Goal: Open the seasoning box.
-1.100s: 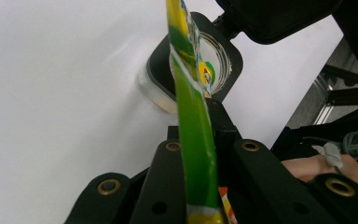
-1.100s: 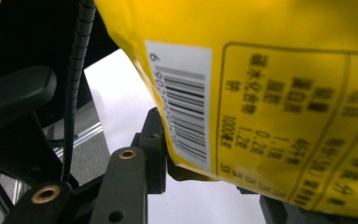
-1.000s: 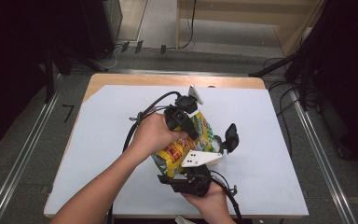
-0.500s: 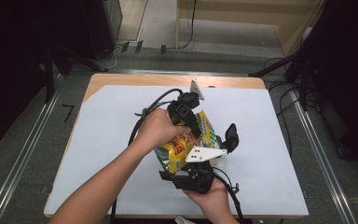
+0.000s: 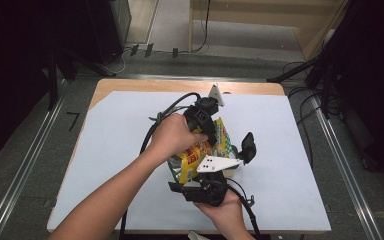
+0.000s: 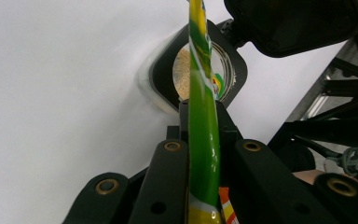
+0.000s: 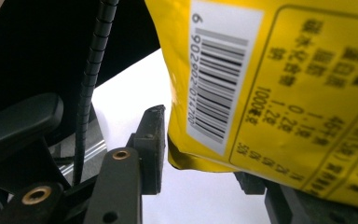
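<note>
A yellow and green snack bag (image 5: 196,156) hangs mid-table between both grippers. My left gripper (image 5: 203,120), held in a hand coming from the lower left, is shut on the bag's thin green top edge (image 6: 201,93). My right gripper (image 5: 227,157) comes up from the table's front edge. Its jaws have just been opening and now stand apart around the bag's barcode end (image 7: 219,84). One black fingertip (image 7: 152,135) sits right beside the bag's lower corner. Beyond the bag's edge, a clear cup with a black rim (image 6: 182,70) holding pale grains stands on the table.
A white sheet (image 5: 105,150) covers the wooden table (image 5: 130,86). Black cables (image 5: 152,135) trail from the left gripper across the sheet. Metal rails (image 5: 25,170) run along both sides of the table, with dark equipment beyond.
The left hand and its gripper have drifted slightly toward the far right with the bag's top. The right gripper has stayed put, and its jaw stands a little farther from the bag.
</note>
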Available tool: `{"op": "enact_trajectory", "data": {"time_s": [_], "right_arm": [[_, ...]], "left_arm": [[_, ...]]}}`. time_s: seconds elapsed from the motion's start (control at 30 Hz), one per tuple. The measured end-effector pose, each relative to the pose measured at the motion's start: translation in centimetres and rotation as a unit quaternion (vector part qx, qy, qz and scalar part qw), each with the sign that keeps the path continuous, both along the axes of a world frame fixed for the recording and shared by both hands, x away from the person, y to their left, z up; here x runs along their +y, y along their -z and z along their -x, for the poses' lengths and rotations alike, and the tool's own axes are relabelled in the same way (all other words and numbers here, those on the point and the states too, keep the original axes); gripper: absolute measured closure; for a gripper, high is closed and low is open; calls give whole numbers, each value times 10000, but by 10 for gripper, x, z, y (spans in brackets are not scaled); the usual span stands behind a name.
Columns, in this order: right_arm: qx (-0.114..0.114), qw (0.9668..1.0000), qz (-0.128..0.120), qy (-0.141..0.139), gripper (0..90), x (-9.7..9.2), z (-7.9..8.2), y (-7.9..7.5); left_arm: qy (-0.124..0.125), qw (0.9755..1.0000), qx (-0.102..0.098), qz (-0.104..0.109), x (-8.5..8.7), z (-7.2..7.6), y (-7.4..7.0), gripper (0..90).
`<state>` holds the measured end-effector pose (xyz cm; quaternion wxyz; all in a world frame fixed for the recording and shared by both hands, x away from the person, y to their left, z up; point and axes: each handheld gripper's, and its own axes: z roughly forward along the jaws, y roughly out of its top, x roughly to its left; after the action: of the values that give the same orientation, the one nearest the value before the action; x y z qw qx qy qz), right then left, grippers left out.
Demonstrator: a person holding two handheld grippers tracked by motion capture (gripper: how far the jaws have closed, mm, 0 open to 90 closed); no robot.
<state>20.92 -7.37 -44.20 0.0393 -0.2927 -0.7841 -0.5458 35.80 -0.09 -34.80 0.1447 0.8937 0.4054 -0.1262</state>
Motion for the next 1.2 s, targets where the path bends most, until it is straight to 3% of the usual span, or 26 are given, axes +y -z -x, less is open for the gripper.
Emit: {"op": "enact_trajectory", "data": {"time_s": [0.3, 0.43, 0.53, 1.0, 1.2], "right_arm": [[-25, 10000, 15, 71, 634, 2, -2, -3], [-139, 9998, 83, 117, 604, 5, -1, -5], [-274, 9994, 144, 142, 639, 7, 1, -7], [-398, 9987, 239, 215, 630, 9, 0, -11], [-426, 9986, 180, 267, 638, 10, 0, -13]], "left_arm": [[9, 9997, -106, -212, -5, 0, -4, 866], [-14, 9997, -110, -232, -5, -2, -6, 865], [-19, 9996, -130, -232, -5, -3, -7, 867], [-91, 9996, 1, -248, -4, -9, -8, 864], [-53, 9997, -54, -242, -6, -10, -10, 858]]}}
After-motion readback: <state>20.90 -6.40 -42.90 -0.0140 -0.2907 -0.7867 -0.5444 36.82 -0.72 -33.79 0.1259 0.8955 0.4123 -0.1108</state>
